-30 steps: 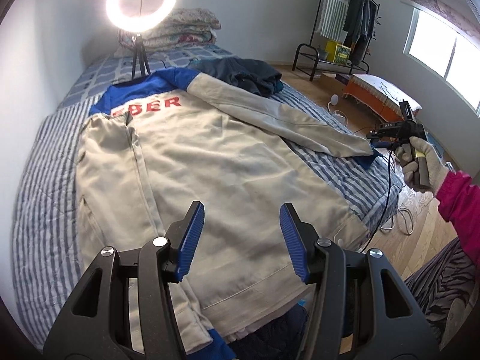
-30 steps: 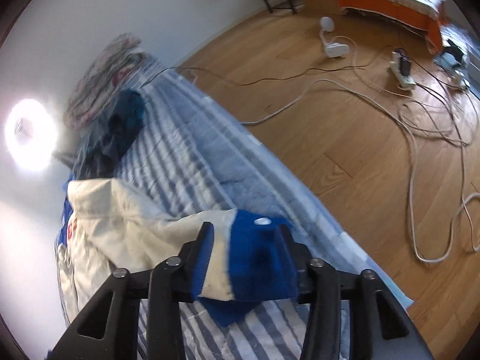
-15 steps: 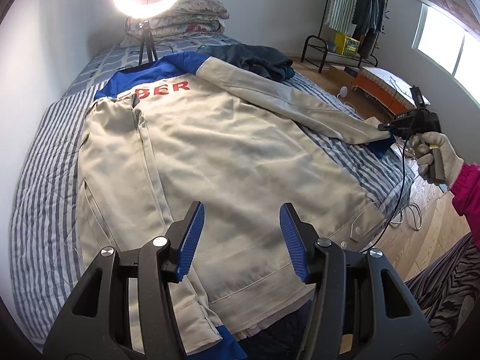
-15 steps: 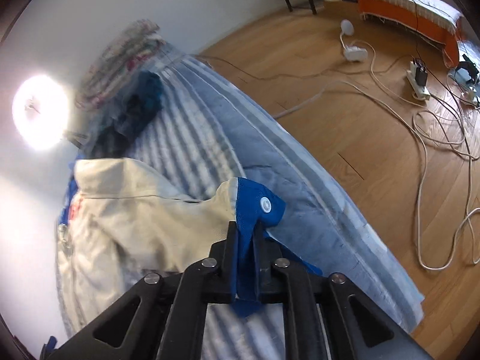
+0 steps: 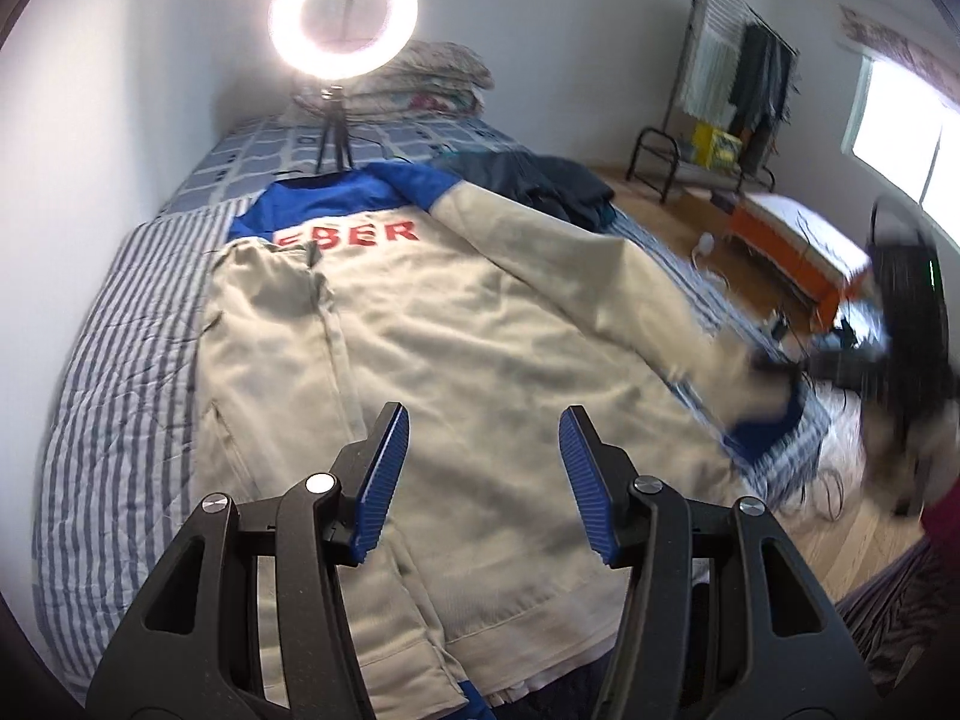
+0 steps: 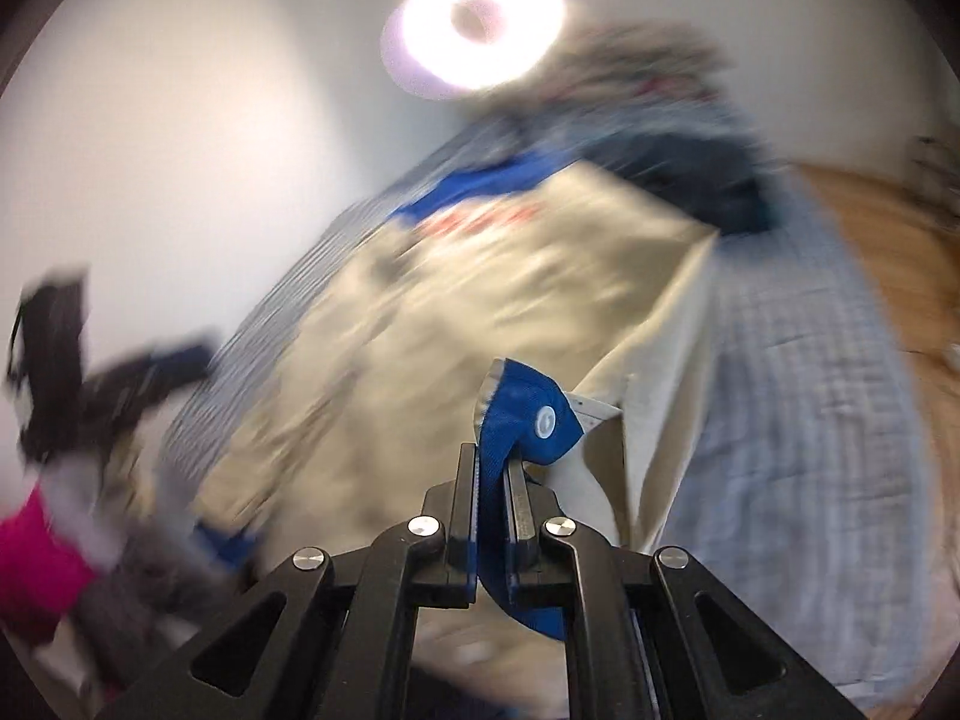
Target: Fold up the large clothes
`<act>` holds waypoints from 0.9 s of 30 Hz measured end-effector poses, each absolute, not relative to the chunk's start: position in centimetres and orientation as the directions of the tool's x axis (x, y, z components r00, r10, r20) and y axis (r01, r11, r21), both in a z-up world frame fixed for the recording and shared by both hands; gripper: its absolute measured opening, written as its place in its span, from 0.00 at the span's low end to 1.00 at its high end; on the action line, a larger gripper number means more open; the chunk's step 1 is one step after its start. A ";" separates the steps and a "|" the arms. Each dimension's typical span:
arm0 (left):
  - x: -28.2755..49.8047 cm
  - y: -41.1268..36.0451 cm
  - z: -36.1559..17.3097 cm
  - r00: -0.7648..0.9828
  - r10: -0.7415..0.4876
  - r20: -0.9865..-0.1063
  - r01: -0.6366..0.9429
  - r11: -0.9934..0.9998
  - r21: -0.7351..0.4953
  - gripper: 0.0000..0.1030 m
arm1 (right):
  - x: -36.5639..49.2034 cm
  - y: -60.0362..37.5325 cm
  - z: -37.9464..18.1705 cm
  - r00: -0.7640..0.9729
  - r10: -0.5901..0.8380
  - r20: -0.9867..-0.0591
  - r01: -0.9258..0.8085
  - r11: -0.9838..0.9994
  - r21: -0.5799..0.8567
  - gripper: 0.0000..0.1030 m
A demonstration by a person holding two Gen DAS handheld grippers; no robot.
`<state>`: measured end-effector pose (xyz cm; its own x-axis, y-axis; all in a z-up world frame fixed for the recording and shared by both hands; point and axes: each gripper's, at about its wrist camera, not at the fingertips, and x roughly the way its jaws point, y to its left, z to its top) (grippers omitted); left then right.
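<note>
Now your left tool [image 5: 483, 483] hangs open and empty over the hem of the cream jacket [image 5: 456, 372], spread flat on the striped bed [image 5: 120, 336]. Your right tool [image 6: 492, 510] is clamped on the blue cuff [image 6: 528, 414]. The sleeve fold is in hand; next, lay that sleeve across the body and release.

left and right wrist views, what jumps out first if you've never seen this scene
The glowing ring light at the far end of the striped bed grabs the eye first. Below it, a big beige and blue jacket with red lettering lies spread across the bed. In the right wrist view, the right gripper is clamped on the blue cuff of its sleeve, lifted clear of the bed.
</note>
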<state>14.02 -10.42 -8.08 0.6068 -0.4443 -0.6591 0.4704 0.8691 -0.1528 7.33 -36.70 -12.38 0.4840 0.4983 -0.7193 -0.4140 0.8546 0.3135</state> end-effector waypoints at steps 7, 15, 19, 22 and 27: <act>14.4 -9.0 -8.8 0.589 -0.456 -0.667 0.415 0.879 -0.235 0.52 | 4.7 -31.5 -16.9 0.257 0.488 -0.834 -0.590 0.763 0.265 0.11; 13.8 -11.6 -12.7 0.458 -0.510 -0.728 0.454 0.839 -0.302 0.52 | 5.2 -37.2 -14.1 0.303 0.635 -0.711 -0.531 0.732 0.427 0.22; 13.2 -13.6 -14.2 0.391 -0.538 -0.747 0.479 0.812 -0.335 0.52 | 8.5 -39.1 -15.3 0.357 0.606 -0.711 -0.403 0.786 0.468 0.26; 12.8 -14.4 -14.7 0.367 -0.552 -0.749 0.487 0.800 -0.350 0.52 | 10.2 -39.1 -16.3 0.341 0.574 -0.745 -0.394 0.806 0.441 0.26; 12.4 -13.7 -14.9 0.366 -0.551 -0.750 0.479 0.803 -0.356 0.52 | 11.1 -38.0 -19.2 0.290 0.452 -0.843 -0.403 0.857 0.321 0.50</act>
<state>12.45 -13.66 -14.90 0.3663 -0.5512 -0.7497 0.4786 0.8025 -0.3562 11.12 -38.02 -19.20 0.2899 0.4525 -0.8433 -0.4030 0.8570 0.3213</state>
